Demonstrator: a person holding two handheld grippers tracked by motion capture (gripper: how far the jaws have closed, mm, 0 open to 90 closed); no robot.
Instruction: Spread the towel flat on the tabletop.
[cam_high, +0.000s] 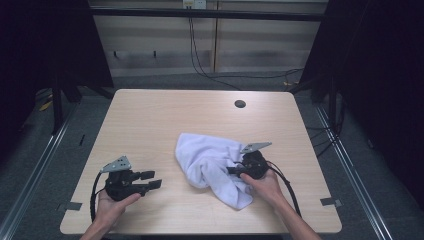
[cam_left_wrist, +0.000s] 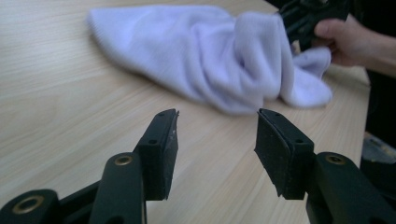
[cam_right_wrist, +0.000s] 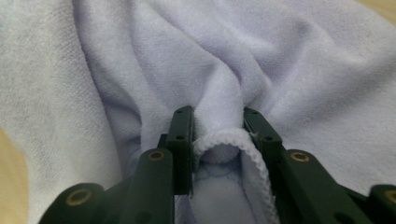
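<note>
Dim, dark-edged high view; soft overhead light, blurred background behind close tongs.

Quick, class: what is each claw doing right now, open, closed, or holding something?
Left claw: open, nothing between its jaws.
Right claw: closed on a fold of the white towel.

The right gripper (cam_right_wrist: 217, 126) clamps a bunched fold of the white towel (cam_right_wrist: 280, 70), hemmed edge looped between its jaws.

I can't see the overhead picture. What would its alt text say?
A person's right claw pinches a crumpled white towel on a light wooden table. The left claw rests apart from the towel, jaws open with nothing between them.
</note>
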